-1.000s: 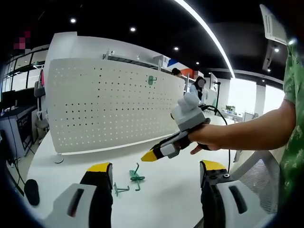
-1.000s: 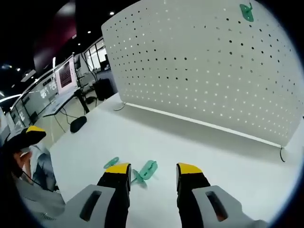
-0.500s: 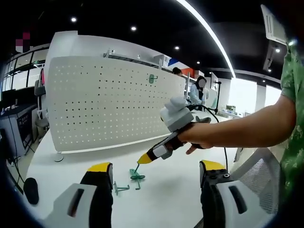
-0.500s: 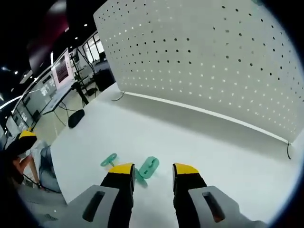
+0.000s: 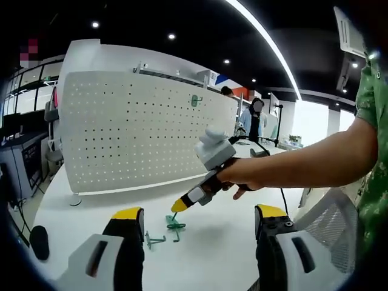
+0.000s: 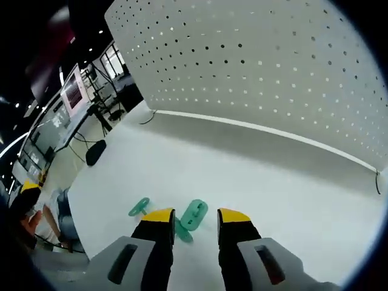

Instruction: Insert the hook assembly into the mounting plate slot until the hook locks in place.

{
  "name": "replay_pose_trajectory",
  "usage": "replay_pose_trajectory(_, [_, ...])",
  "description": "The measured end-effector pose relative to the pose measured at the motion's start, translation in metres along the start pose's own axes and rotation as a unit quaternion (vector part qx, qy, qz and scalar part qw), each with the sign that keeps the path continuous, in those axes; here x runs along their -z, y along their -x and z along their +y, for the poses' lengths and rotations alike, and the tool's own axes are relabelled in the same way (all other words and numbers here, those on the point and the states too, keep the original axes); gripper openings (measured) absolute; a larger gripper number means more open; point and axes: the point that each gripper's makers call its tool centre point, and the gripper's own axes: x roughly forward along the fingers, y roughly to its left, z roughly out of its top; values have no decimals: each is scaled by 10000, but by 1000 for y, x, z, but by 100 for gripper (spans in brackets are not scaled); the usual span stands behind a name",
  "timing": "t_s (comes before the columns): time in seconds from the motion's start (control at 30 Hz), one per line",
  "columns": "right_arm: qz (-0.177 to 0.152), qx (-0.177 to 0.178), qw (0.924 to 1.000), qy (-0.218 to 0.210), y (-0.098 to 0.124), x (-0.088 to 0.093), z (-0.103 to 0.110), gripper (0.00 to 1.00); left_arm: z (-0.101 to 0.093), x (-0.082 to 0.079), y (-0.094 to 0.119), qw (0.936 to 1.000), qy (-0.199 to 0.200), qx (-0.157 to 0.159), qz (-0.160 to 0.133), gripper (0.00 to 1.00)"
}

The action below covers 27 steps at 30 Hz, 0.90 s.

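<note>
I see white pegboard (image 5: pixel 145 136) upright on white table (image 5: pixel 212 242), one green hook (image 5: pixel 194 101) mounted near its top. My right gripper (image 6: pixel 190 215) hangs low over table before pegboard, jaws parted, nothing held, loose green hook (image 6: pixel 193 214) lying between tips. My left gripper (image 5: pixel 197 215) jaws wide apart, empty. Second green hook (image 6: pixel 139 207) just beside first.
</note>
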Motion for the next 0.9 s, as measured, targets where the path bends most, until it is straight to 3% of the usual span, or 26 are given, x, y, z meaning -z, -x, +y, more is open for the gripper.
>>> replay_pose_trajectory(0.47, [380, -117, 9981, -471, -13, 8, 0, 20, 0, 0, 0, 10000, 20, 1, -13, 76])
replay_pose_trajectory(0.9, [533, -167, 9966, -610, -20, 10, 2, 14, 2, 0, 0, 10000, 36, -10, -13, 76])
